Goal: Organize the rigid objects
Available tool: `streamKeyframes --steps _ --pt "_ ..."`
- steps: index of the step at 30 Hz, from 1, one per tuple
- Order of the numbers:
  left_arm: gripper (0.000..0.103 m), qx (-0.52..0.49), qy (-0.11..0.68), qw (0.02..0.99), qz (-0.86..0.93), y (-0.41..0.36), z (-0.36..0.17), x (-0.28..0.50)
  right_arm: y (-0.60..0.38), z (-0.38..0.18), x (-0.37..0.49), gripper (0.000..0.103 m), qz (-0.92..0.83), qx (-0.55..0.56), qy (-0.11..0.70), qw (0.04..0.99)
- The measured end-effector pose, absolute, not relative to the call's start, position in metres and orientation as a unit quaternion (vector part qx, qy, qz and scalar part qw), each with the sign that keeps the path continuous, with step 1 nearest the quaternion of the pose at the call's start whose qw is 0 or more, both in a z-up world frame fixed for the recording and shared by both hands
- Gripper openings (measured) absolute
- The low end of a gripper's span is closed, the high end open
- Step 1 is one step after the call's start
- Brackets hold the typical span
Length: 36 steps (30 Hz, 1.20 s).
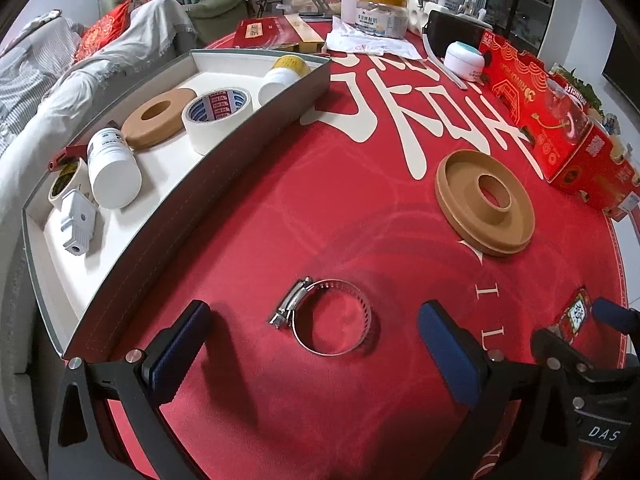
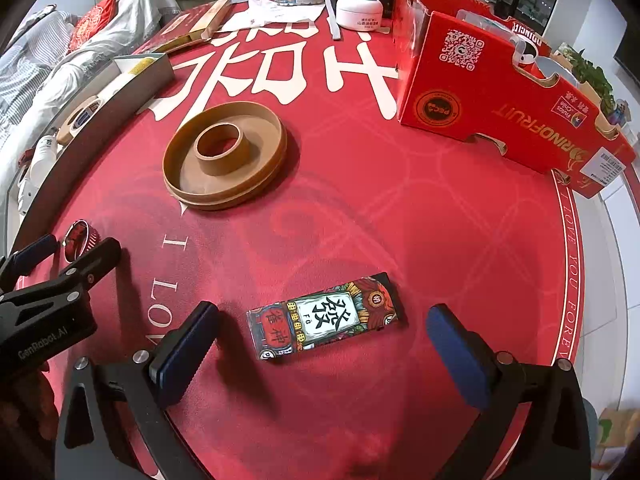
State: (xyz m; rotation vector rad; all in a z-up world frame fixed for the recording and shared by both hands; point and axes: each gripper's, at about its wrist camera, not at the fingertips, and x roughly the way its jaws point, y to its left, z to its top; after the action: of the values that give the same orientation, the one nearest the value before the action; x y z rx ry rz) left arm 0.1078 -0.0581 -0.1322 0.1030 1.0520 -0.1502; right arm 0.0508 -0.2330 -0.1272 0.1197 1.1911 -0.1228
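A metal hose clamp (image 1: 328, 317) lies on the red table mat, between and just ahead of my open left gripper (image 1: 316, 344). A tan spool flange (image 1: 485, 201) lies further ahead to the right, also seen in the right wrist view (image 2: 225, 154). A grey tray (image 1: 248, 128) on the left holds a tape roll (image 1: 218, 118), a tan ring (image 1: 160, 117), white bottles (image 1: 113, 171) and a white plug (image 1: 77, 222). My right gripper (image 2: 320, 344) is open around a decorated small box (image 2: 322, 317) lying flat. The left gripper (image 2: 60, 264) shows at the right wrist view's left edge.
A red fruit carton (image 2: 496, 96) stands at the right of the mat. A white cream jar (image 2: 359, 11), a gold-lidded jar (image 1: 383, 10), a flat red box (image 1: 276, 32) and a white cloth (image 1: 368, 42) crowd the far edge. A covered sofa (image 1: 60, 80) sits beyond the tray.
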Motion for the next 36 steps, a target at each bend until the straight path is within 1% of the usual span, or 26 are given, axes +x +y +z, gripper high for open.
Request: streamKeyframes --steps 6,36 --pt "0.103 0.045 0.490 0.868 -0.066 -0.0576 -0.1328 0.1038 -0.2329 -0.1270 0.0507 0.103 -0.058 0.057 0.560 0.825" --pt "0.103 0.044 0.501 0.862 -0.061 -0.0577 -0.1338 0.1046 -0.2325 -0.1277 0.0510 0.103 -0.052 0.052 0.564 0.822"
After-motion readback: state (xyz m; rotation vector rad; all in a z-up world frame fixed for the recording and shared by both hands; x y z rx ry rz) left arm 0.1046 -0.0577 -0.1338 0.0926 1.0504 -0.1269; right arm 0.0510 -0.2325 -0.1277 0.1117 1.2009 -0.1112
